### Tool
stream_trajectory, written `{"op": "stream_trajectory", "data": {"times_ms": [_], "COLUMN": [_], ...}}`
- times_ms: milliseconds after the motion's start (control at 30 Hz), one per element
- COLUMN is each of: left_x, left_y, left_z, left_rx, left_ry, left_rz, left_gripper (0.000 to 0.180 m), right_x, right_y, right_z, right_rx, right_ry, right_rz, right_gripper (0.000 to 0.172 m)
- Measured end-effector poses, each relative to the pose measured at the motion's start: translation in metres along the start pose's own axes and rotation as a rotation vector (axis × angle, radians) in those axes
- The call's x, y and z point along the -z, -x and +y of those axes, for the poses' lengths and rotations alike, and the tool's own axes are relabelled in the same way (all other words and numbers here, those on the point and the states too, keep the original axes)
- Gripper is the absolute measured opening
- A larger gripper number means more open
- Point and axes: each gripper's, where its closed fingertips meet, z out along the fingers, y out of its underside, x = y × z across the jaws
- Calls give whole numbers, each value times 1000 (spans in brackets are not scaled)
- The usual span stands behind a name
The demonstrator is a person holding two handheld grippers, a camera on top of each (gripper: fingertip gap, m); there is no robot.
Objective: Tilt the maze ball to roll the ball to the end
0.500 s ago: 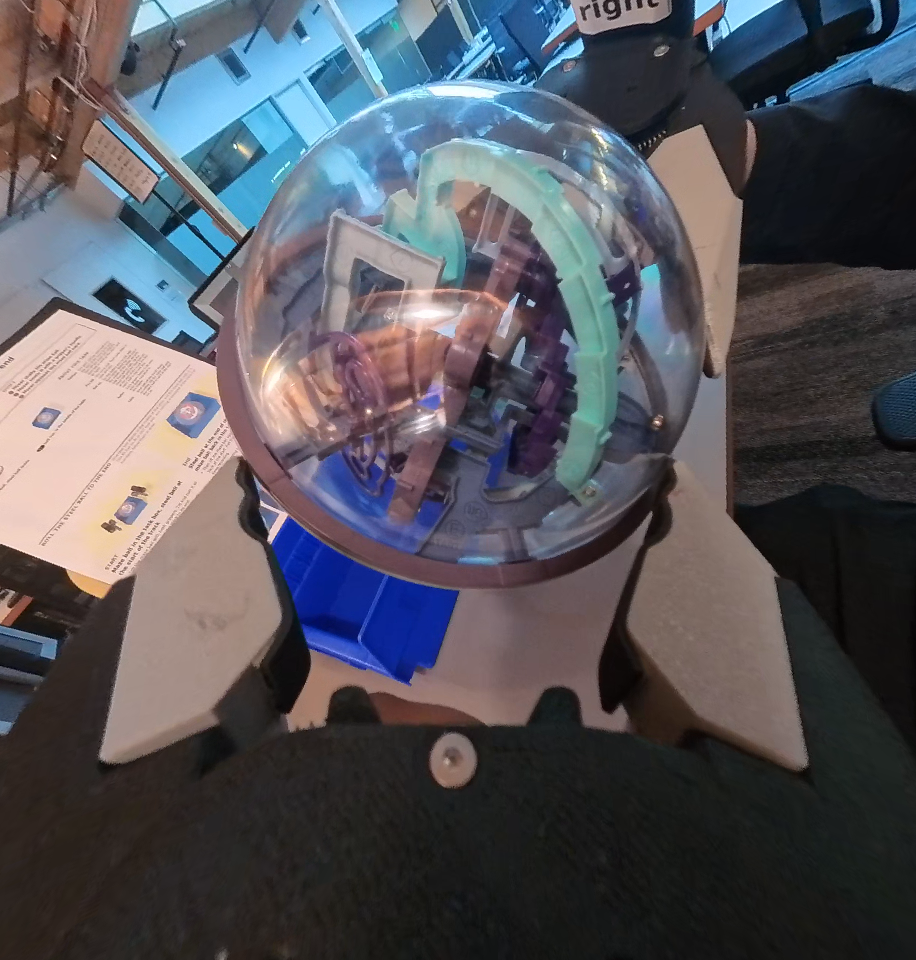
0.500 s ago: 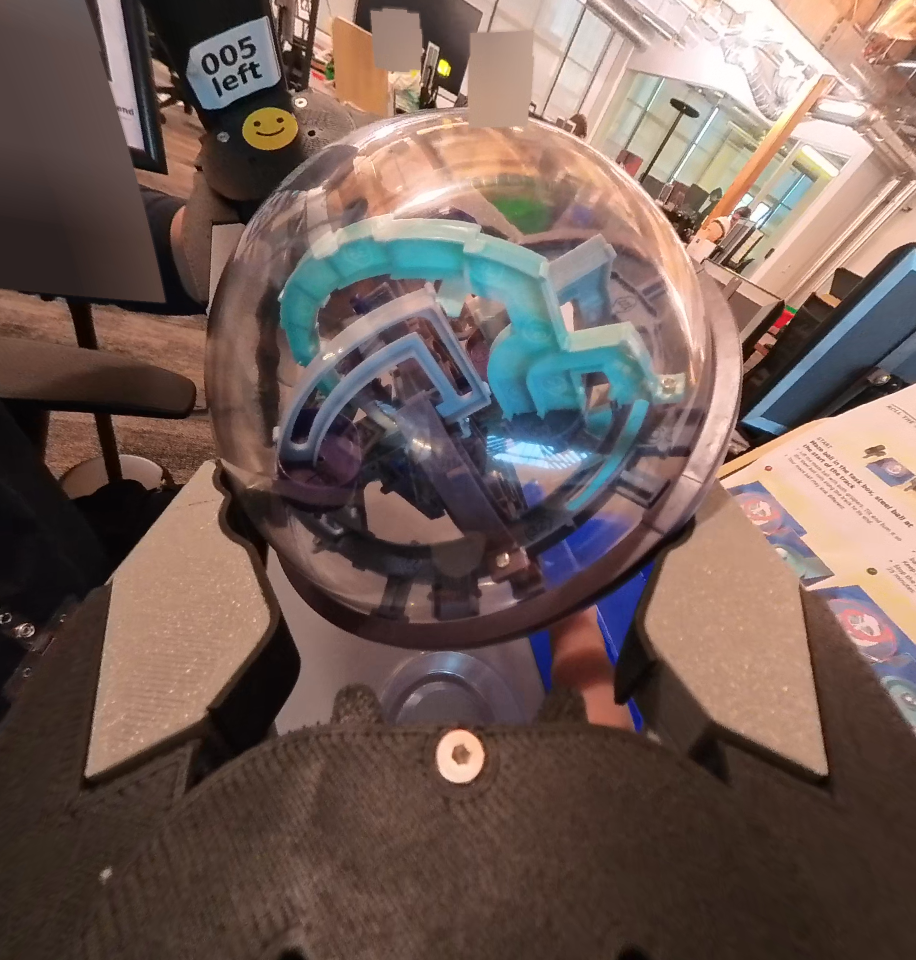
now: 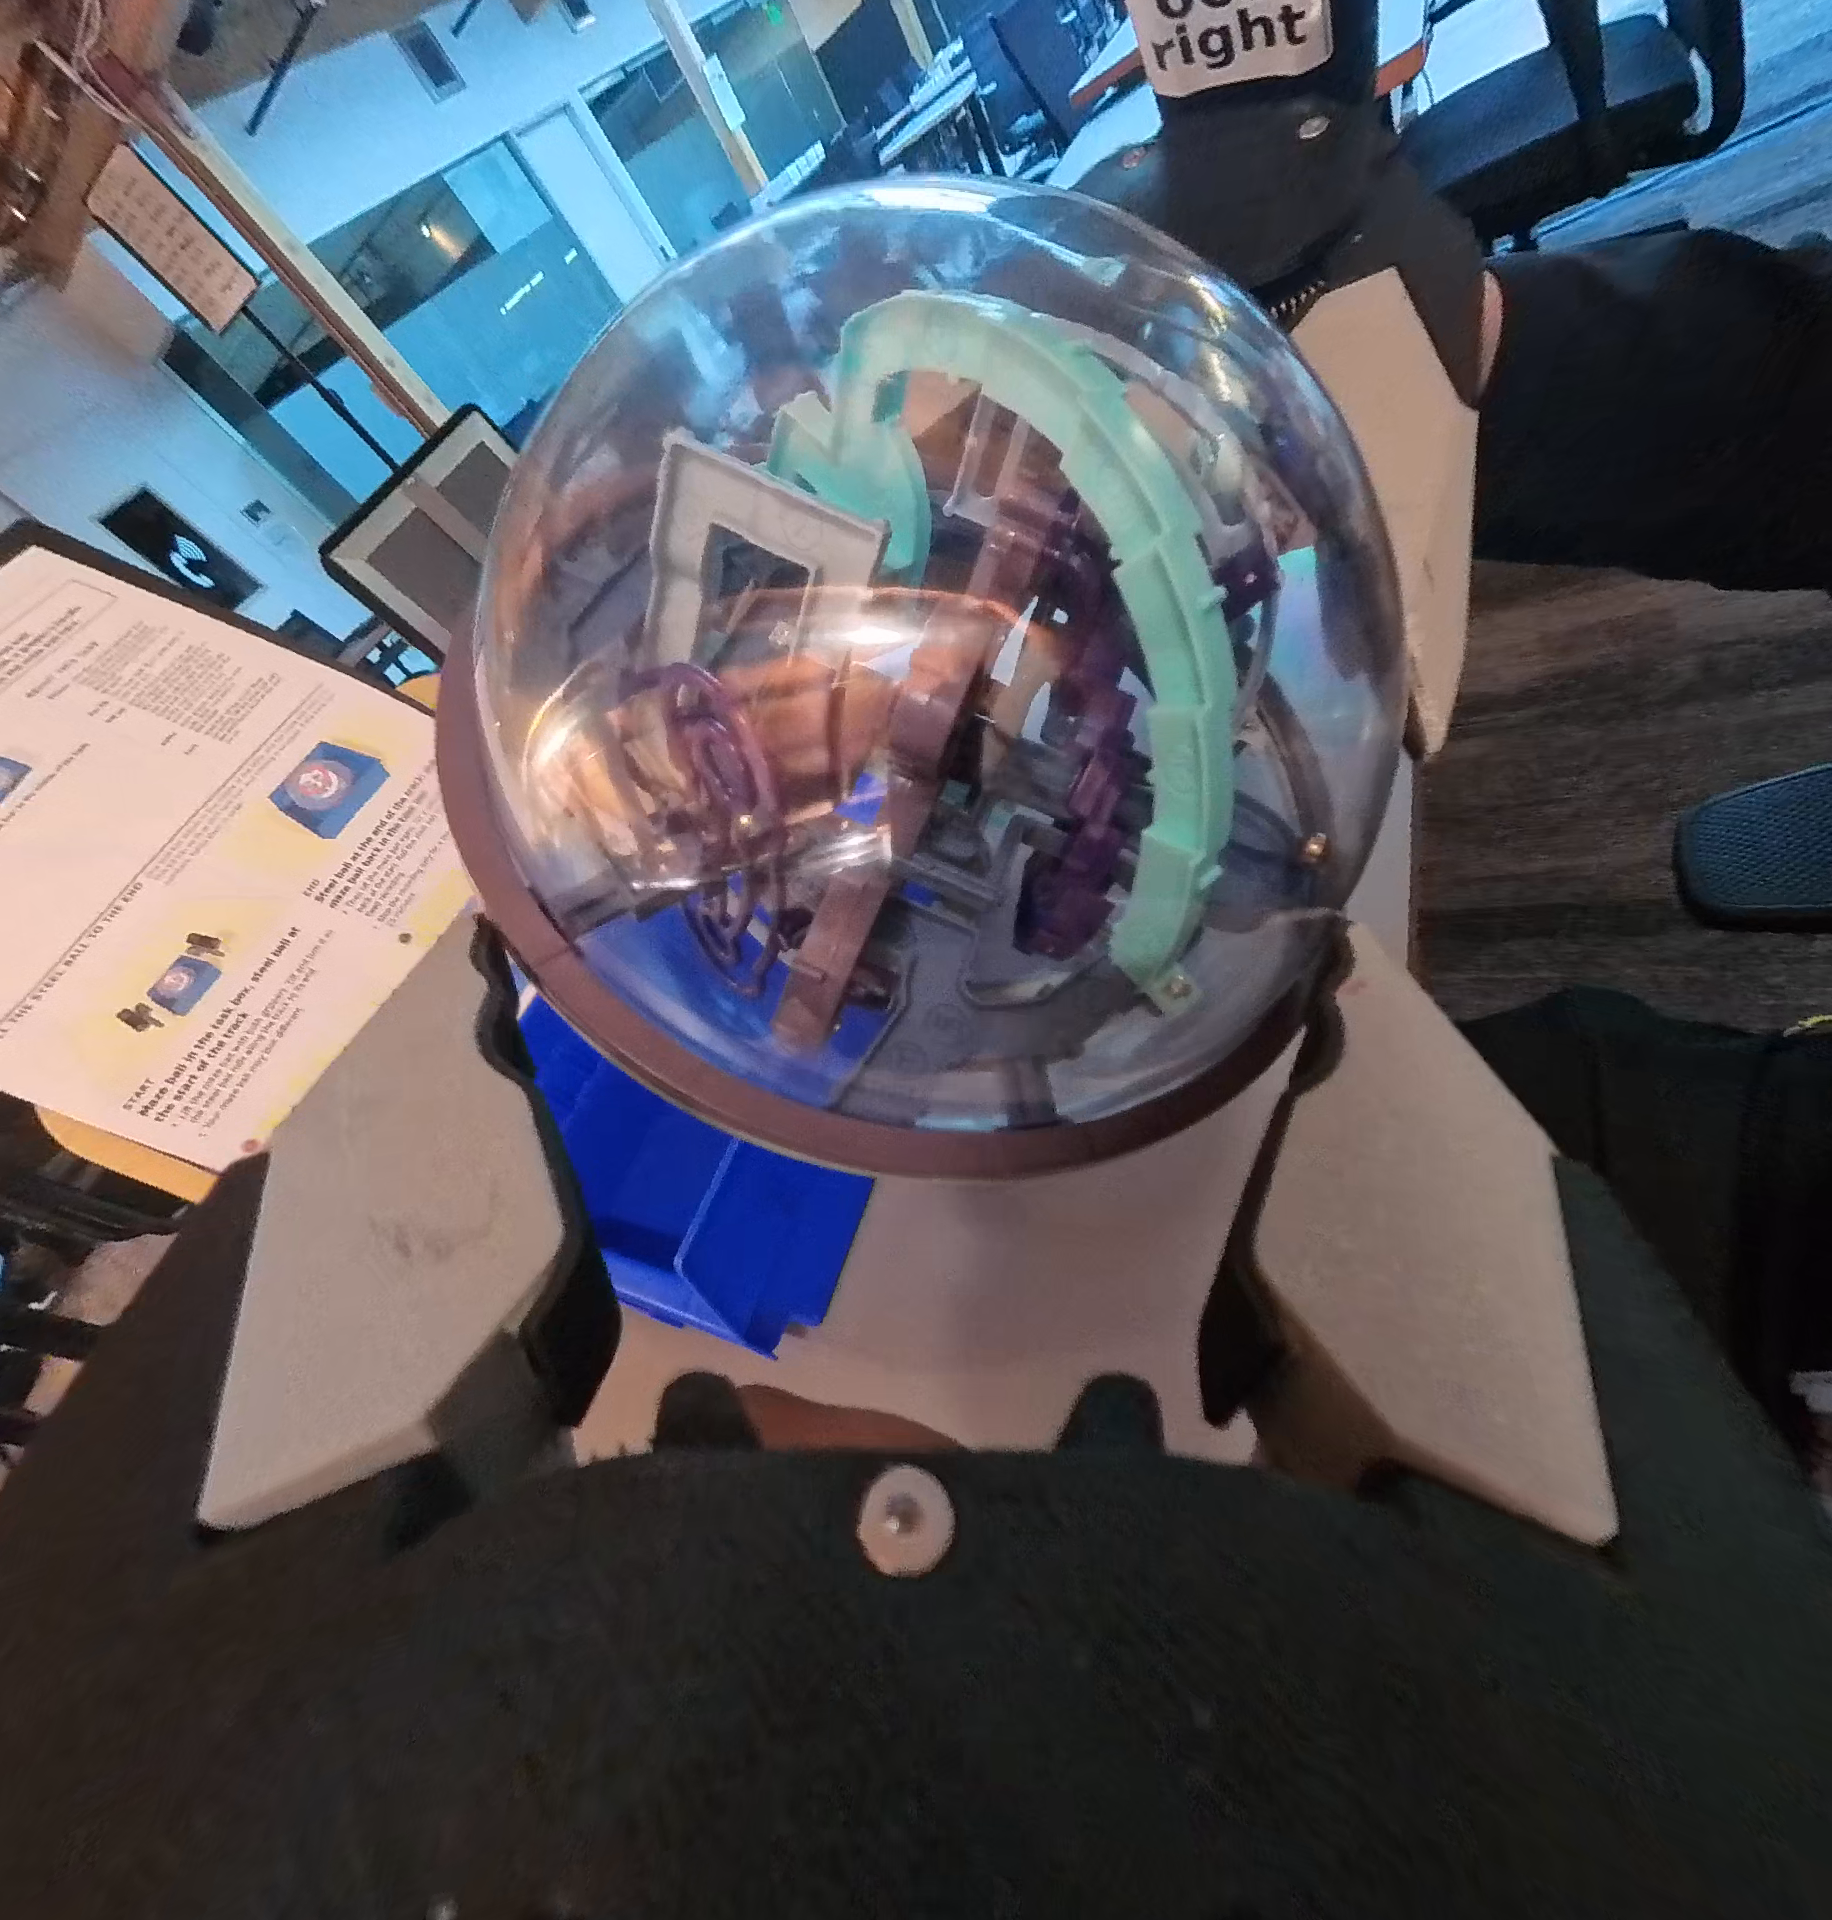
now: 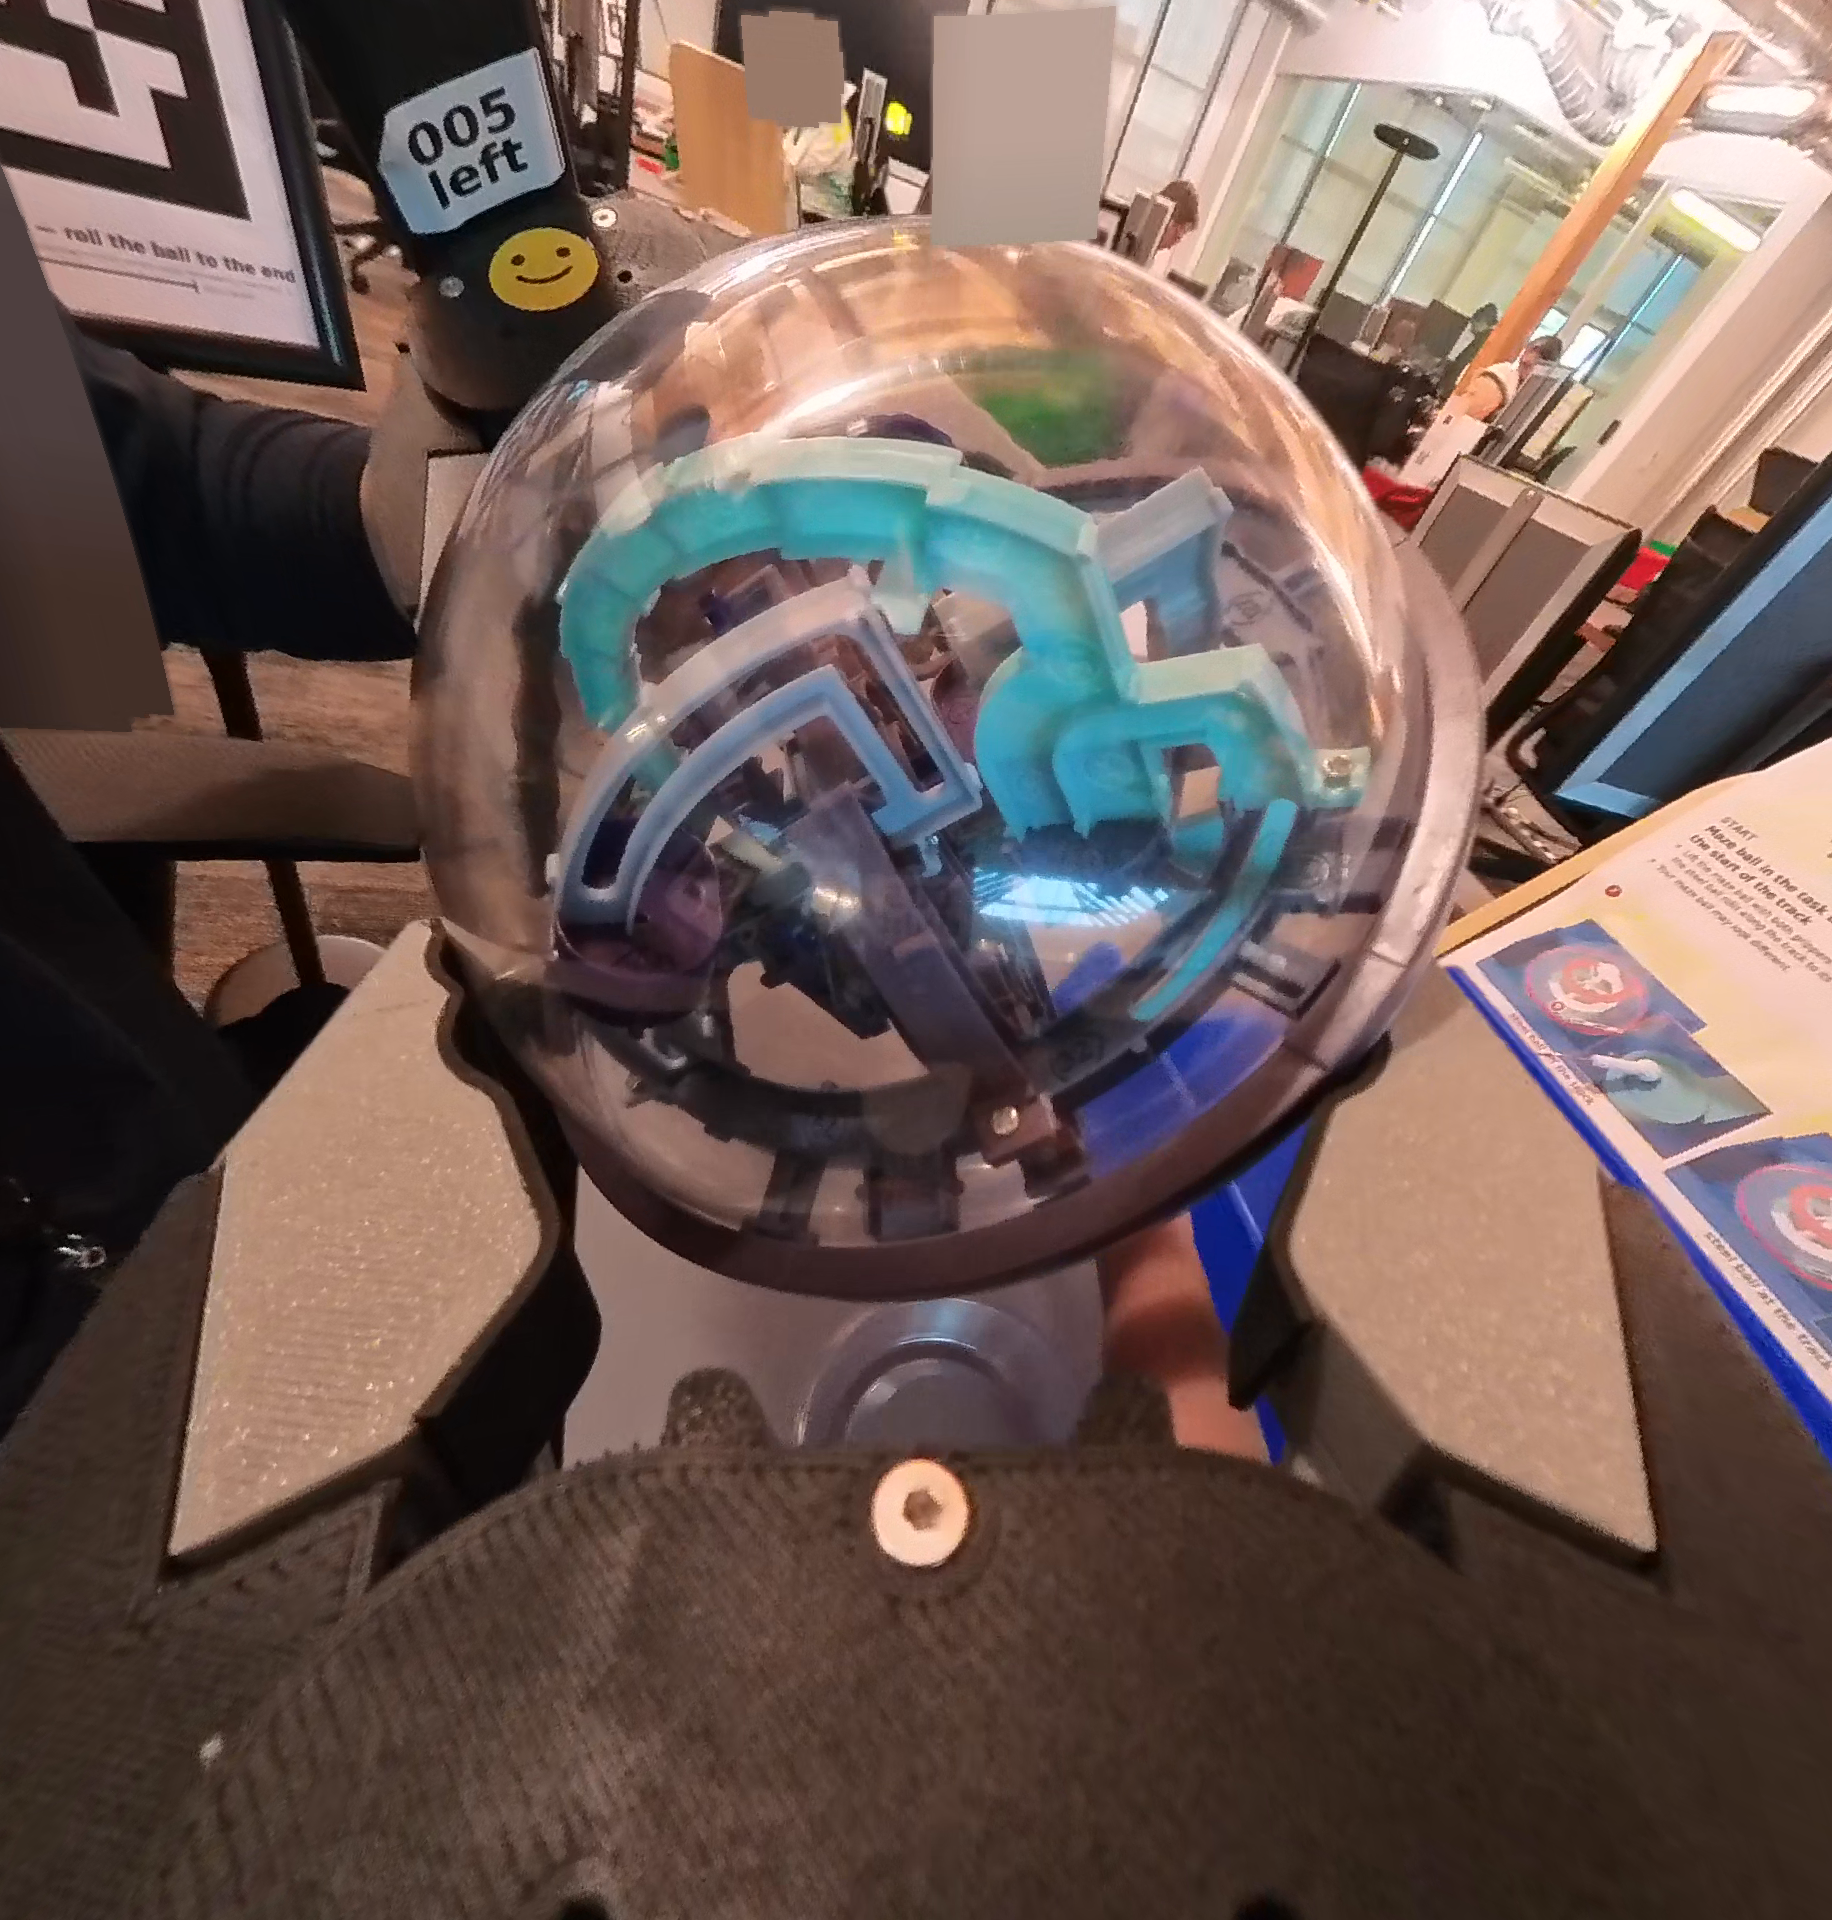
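L hand-held gripper (image 3: 907,935): jaws spread wide, both fingertips pressed on sides of maze ball (image 3: 933,665), clamping it.
R hand-held gripper (image 4: 917,997): also wide, pads against same ball from opposite side; its body shows behind the ball in L view.
Maze ball: clear sphere, teal + purple tracks inside, held up off the surface between both grippers.
Below: blue bin (image 3: 704,1236).
Beyond: instruction sheet (image 3: 133,862) on surface; office bkgd.
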Motion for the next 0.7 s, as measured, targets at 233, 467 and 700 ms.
{"op": "stream_trajectory", "data": {"times_ms": [233,467,700], "left_x": [-2,-3,-3], "left_y": [0,-1,-1], "left_z": [3,3,6], "left_rx": [33,65,85], "left_ry": [10,15,21], "left_rz": [10,22,28], "left_gripper": [147,147,147], "right_x": [-1,-1,-2], "right_y": [-1,0,0], "right_z": [3,4,6], "right_rx": [-30,-68,-85], "right_ry": [18,21,34], "right_rz": [-7,-23,-28], "right_gripper": [158,158,158]}}
